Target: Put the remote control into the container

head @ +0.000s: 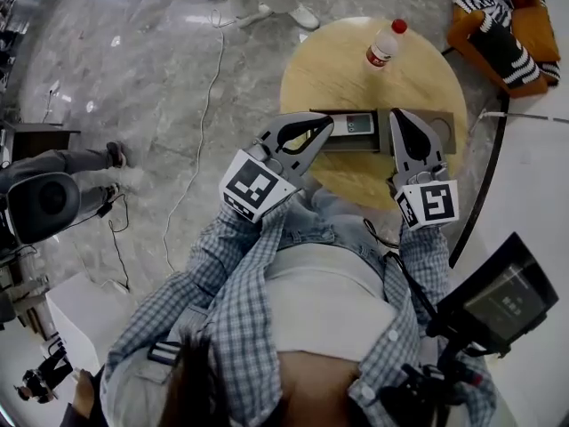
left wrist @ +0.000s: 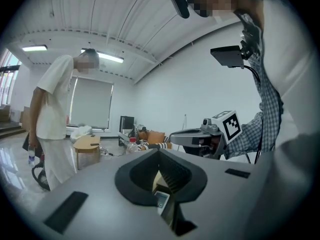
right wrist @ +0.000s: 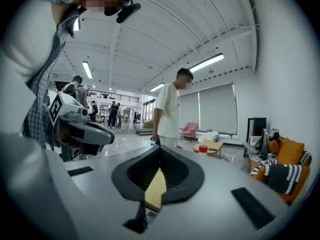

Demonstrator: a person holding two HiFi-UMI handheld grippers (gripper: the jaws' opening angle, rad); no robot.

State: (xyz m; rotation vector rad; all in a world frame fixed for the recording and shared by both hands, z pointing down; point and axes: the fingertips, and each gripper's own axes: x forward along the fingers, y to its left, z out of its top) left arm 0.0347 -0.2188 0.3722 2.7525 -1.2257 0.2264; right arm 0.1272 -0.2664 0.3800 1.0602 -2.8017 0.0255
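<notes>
Closest, the person's checked shirt (head: 233,283) filled the lower view. Left gripper (head: 325,125) hung over the round table (head: 329,69), jaws closed on nothing. Just right of its tips the remote (head: 356,125) lay at the container's (head: 444,121) left end; whether in it or beside it was unclear. Right gripper (head: 397,116) hovered there too, jaws closed and empty. Beyond stood a bottle (head: 382,48).

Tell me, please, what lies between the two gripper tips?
In the head view, the container holding the remote control lies between left gripper and right gripper.
</notes>
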